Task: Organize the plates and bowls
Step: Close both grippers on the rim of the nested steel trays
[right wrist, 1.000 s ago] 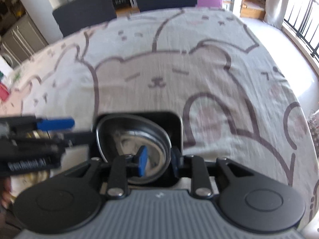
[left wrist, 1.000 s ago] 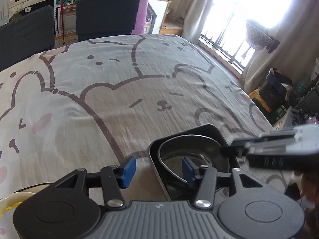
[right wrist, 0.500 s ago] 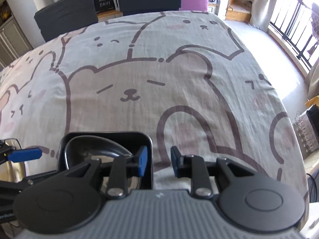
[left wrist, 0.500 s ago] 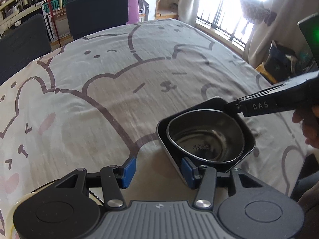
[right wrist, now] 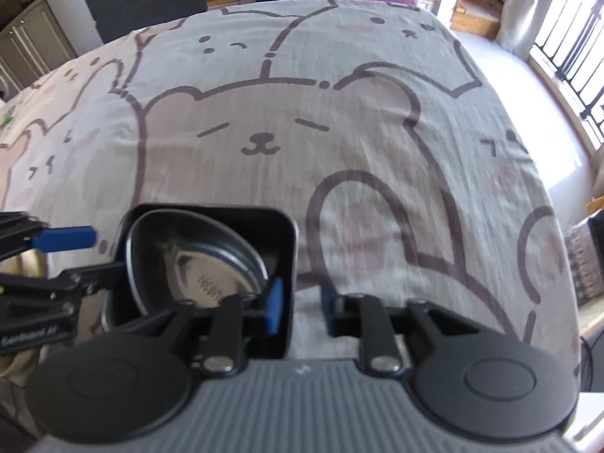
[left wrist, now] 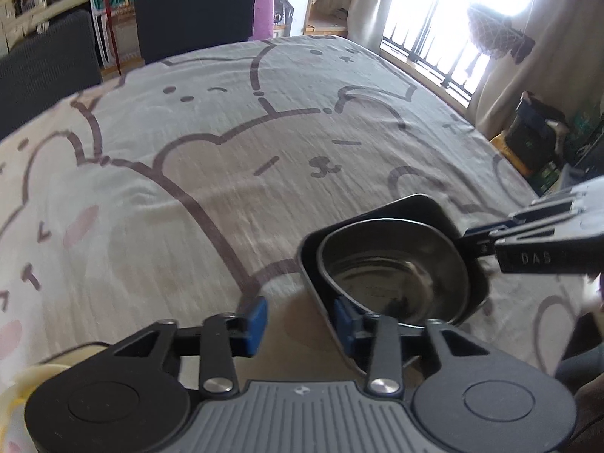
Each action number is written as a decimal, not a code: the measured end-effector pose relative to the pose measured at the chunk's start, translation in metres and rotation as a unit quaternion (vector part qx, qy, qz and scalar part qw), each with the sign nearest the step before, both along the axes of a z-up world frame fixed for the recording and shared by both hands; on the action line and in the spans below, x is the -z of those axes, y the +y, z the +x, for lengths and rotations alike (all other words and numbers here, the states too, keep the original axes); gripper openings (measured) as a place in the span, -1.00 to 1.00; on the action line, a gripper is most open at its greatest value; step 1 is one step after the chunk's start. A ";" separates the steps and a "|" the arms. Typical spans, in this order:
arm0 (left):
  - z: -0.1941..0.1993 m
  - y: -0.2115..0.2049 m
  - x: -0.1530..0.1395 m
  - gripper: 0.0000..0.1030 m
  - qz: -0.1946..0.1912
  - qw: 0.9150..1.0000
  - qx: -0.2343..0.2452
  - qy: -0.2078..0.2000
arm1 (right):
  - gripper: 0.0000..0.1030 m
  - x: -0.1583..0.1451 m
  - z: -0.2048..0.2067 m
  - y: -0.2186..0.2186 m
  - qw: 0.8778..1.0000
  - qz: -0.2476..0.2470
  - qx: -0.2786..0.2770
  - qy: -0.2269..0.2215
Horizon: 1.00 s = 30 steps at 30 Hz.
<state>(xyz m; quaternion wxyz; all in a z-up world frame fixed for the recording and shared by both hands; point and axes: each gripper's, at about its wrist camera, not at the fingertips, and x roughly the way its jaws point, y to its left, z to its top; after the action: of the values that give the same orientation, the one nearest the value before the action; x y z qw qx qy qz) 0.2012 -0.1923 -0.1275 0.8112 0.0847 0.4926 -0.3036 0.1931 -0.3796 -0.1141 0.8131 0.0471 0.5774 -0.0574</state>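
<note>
The tabletop [left wrist: 234, 120] wears a soft, wrinkly cloth with bear drawings. Just ahead of both hand-held grippers sits a black square plate [right wrist: 279, 234] with round corners. A shiny metal bowl [left wrist: 392, 264] already rests inside it, so I think the stacking is mostly done. A pale yellow dish [left wrist: 15, 392] at the near left may still need sorting. The left hand-held gripper [left wrist: 300, 322] is wide and holds nothing. The right hand-held gripper [right wrist: 302, 302] straddles the plate's wall, not squeezing.

Hard daylight blows out the window [left wrist: 468, 3]; the tablecloth [left wrist: 234, 143] smears with motion blur, fisheye-bent at the edges.
</note>
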 end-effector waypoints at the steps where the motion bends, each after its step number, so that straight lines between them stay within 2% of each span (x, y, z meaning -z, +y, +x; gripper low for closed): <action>1: -0.001 0.000 0.000 -0.38 -0.004 1.000 0.000 0.003 | -0.69 -0.001 -0.002 0.000 1.000 0.002 -0.002 0.000; 3: -0.003 0.000 -0.001 -0.51 -0.008 1.000 -0.001 0.005 | -0.76 -0.002 -0.006 -0.001 1.000 0.007 -0.009 -0.004; 6: -0.002 0.004 0.001 -0.66 -0.032 0.999 -0.017 0.031 | -0.90 -0.003 -0.011 -0.001 1.000 0.017 -0.019 -0.011; 18: 0.005 0.016 0.008 -0.81 -0.089 0.989 -0.071 0.093 | -0.90 0.001 -0.013 -0.006 0.998 0.025 -0.042 -0.043; 23: 0.009 0.024 0.014 -0.84 -0.119 0.979 -0.109 0.124 | -0.89 0.004 -0.010 -0.010 0.997 0.035 -0.041 -0.047; 30: 0.007 0.029 0.016 -0.85 -0.133 0.975 -0.124 0.129 | -0.87 0.006 -0.008 -0.013 0.997 0.047 -0.049 -0.048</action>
<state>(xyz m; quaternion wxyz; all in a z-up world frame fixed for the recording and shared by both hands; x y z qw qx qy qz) 0.2086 -0.1638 -0.1436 0.7764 -0.1258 0.5547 -0.2715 0.1851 -0.3926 -0.1203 0.8388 0.0591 0.5411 0.0120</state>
